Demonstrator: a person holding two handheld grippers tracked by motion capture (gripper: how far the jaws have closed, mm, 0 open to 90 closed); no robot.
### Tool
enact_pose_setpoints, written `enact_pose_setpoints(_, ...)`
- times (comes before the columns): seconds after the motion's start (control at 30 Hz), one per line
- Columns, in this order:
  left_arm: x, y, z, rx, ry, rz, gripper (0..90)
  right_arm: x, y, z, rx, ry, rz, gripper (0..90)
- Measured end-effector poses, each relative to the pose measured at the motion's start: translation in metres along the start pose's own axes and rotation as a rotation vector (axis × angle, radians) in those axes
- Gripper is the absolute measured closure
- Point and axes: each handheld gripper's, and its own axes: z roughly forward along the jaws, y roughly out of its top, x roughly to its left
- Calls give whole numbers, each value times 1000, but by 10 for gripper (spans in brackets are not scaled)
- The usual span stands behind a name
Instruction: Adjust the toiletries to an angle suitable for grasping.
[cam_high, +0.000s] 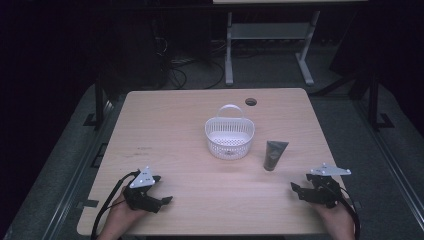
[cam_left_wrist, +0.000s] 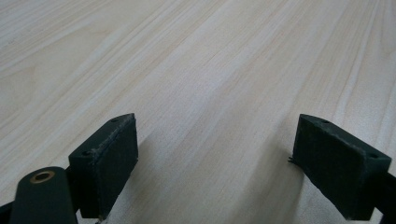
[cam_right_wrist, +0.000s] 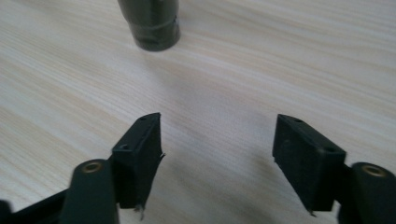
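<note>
A white slotted basket (cam_high: 229, 137) with a hoop handle stands at the middle of the wooden table (cam_high: 175, 125). Just right of it lies a dark grey tube (cam_high: 274, 154), cap end toward me. In the right gripper view the tube's cap (cam_right_wrist: 154, 28) sits ahead of the jaws, apart from them. My right gripper (cam_high: 298, 190) rests near the front right edge, open, with bare wood between its pads (cam_right_wrist: 140, 154). At the front left my left gripper (cam_high: 165, 201) is open too, nothing between its pads (cam_left_wrist: 109, 158).
A round cable hole (cam_high: 251, 102) sits near the table's far edge. Beyond the table stand a white desk frame (cam_high: 270, 35) and floor cables (cam_high: 185, 70). Cables trail from both grippers over the front edge.
</note>
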Motion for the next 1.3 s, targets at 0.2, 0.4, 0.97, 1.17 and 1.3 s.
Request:
enact_pose_setpoints(0.2,0,0,0,0,0,1,131,1,5,-5,-6,31,-15,455)
enact_pose_setpoints(0.4,0,0,0,0,0,0,131,1,11,-9,-9,88,-15,606)
enact_pose_setpoints(0.97,0,0,0,0,0,0,131,-4,24,-26,-11,168,-32,897)
enact_pose_setpoints(1.17,0,0,0,0,0,0,131,-4,31,-32,-17,179,-42,898)
enact_pose_setpoints(1.3,0,0,0,0,0,0,131,-5,37,-36,-25,189,-43,897)
